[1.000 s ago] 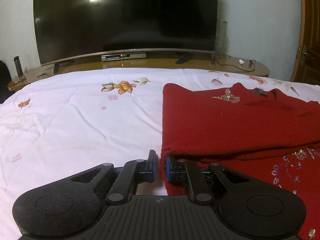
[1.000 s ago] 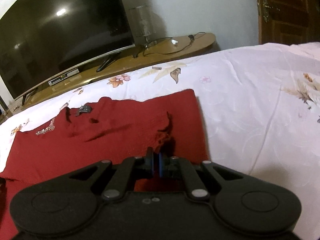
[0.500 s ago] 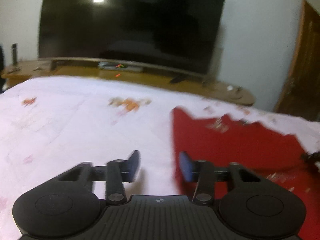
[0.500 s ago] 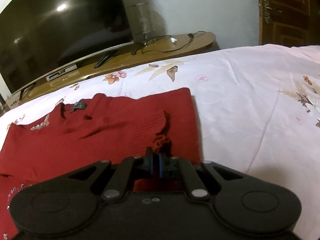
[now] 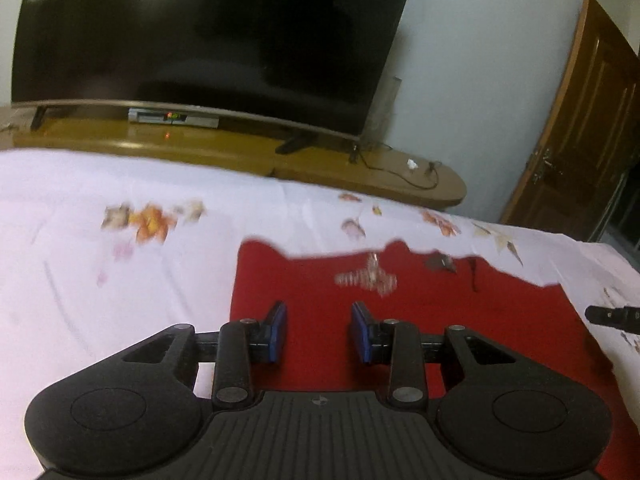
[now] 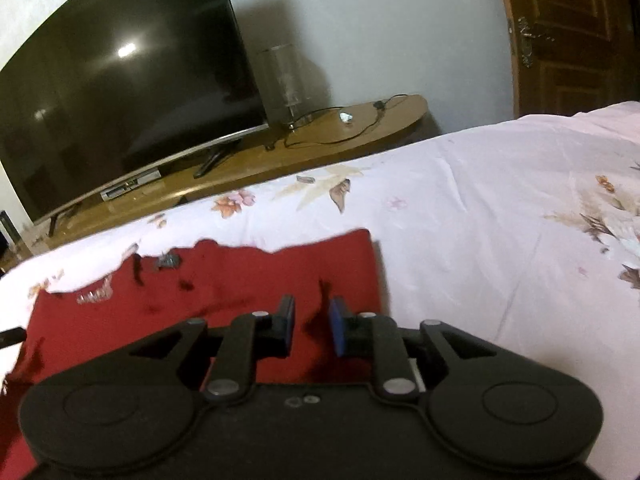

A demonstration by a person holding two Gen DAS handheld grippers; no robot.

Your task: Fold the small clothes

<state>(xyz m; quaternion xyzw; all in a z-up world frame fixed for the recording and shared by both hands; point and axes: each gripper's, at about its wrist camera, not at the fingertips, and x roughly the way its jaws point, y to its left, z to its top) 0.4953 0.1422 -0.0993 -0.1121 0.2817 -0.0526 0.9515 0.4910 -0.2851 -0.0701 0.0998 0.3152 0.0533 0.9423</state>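
Observation:
A red knit sweater with beaded trim near its neckline lies folded on the white floral bedsheet. My left gripper hovers over the sweater's left part. Its blue pads stand apart with nothing between them, and the jaws are closing a little. My right gripper sits over the sweater's right part. Its jaws are opening, and a raised fold of red fabric stands between the pads without being pressed. A black fingertip of the right gripper shows at the right edge of the left wrist view.
Past the bed's far edge, a wooden stand carries a large dark television, a set-top box, a glass vase and a cable. A wooden door stands at the right. Bare sheet lies right of the sweater.
My left gripper let go of the sweater's left edge, opened, rose and swung right over the garment. My right gripper, shut on the fabric before, has parted its pads without moving away.

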